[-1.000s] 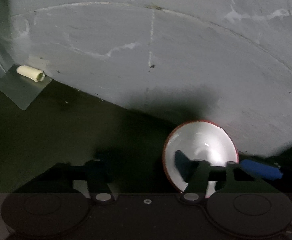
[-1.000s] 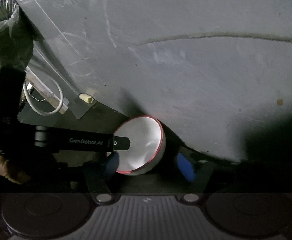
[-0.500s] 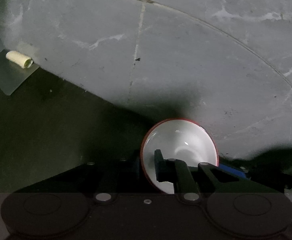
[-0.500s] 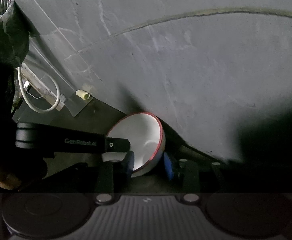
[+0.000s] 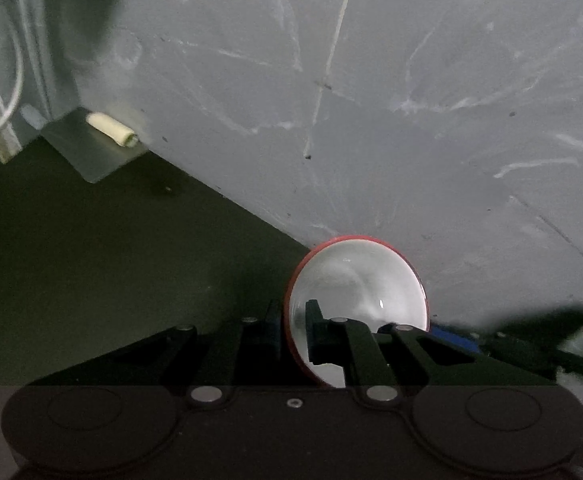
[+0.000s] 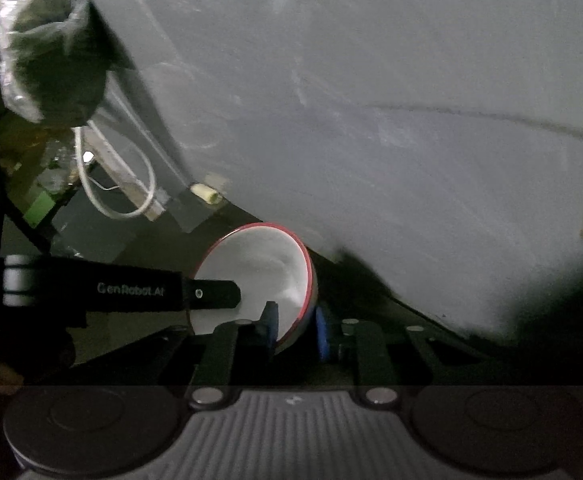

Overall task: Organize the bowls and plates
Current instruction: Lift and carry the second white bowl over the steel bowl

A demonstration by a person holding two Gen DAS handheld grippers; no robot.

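Red-rimmed white ceramic bowl: my left tongs and right tongs have both closed onto its rim, ready to lift.

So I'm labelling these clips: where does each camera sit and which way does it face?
Left wrist: on the left gripper, looking along its jaws, which straddle the bowl rim.
Right wrist: on the right gripper, jaws straddling the opposite rim; the left gripper's arm crosses in.
Shared: bowl, grey wall, cream roll.
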